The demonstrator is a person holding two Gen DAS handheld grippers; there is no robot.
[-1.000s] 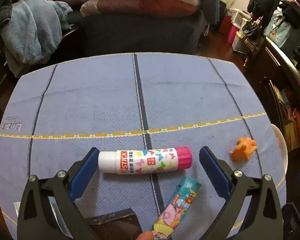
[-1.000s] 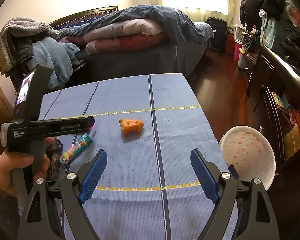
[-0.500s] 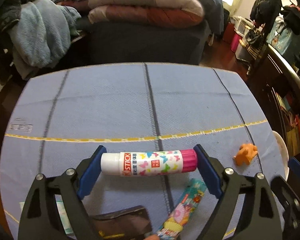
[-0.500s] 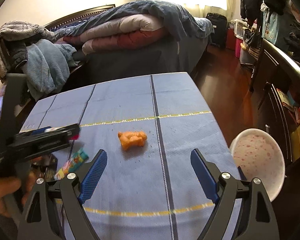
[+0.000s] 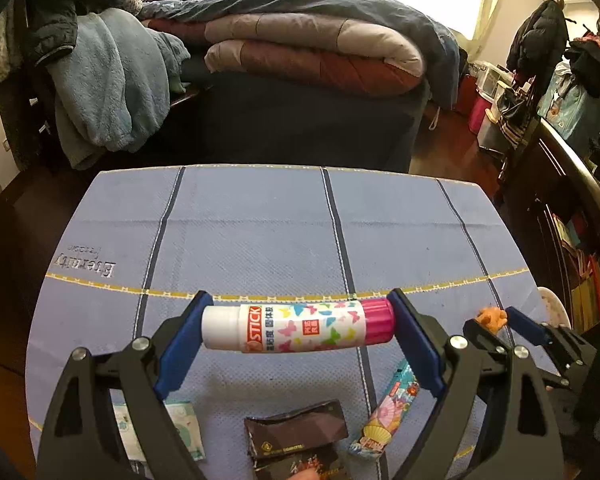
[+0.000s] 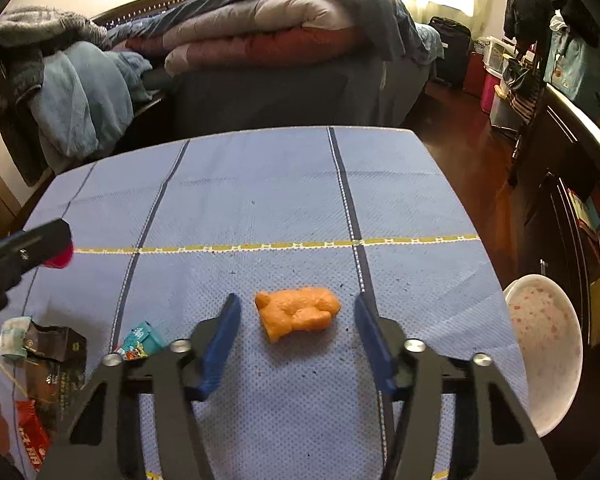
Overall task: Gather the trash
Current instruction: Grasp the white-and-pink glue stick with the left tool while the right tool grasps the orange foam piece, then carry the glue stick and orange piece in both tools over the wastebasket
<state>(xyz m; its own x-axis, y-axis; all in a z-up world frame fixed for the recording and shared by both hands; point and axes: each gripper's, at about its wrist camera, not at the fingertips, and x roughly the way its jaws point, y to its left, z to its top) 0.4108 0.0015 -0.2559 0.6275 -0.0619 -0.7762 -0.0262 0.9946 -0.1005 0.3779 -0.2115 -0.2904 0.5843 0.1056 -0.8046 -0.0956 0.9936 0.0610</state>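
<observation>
My left gripper [image 5: 298, 330] is shut on a white glue stick [image 5: 298, 327] with a pink cap, gripped end to end and held above the blue tablecloth [image 5: 260, 232]. My right gripper [image 6: 298, 314] is open, its blue fingers on either side of an orange crumpled scrap [image 6: 297, 313] on the cloth. The scrap also shows small in the left wrist view [image 5: 489, 316]. A colourful candy wrapper [image 5: 388, 416] and a dark brown wrapper [image 5: 300, 434] lie near the front edge.
A white speckled bin [image 6: 544, 348] stands off the table's right edge. A small white-green packet [image 5: 180, 428] and a red wrapper [image 6: 30, 440] lie at the front left. A bed with folded quilts [image 5: 308, 52] stands beyond the table.
My left gripper closed on the glue stick and lifted it. My right gripper moved forward and down until its open fingers flank the orange scrap.
</observation>
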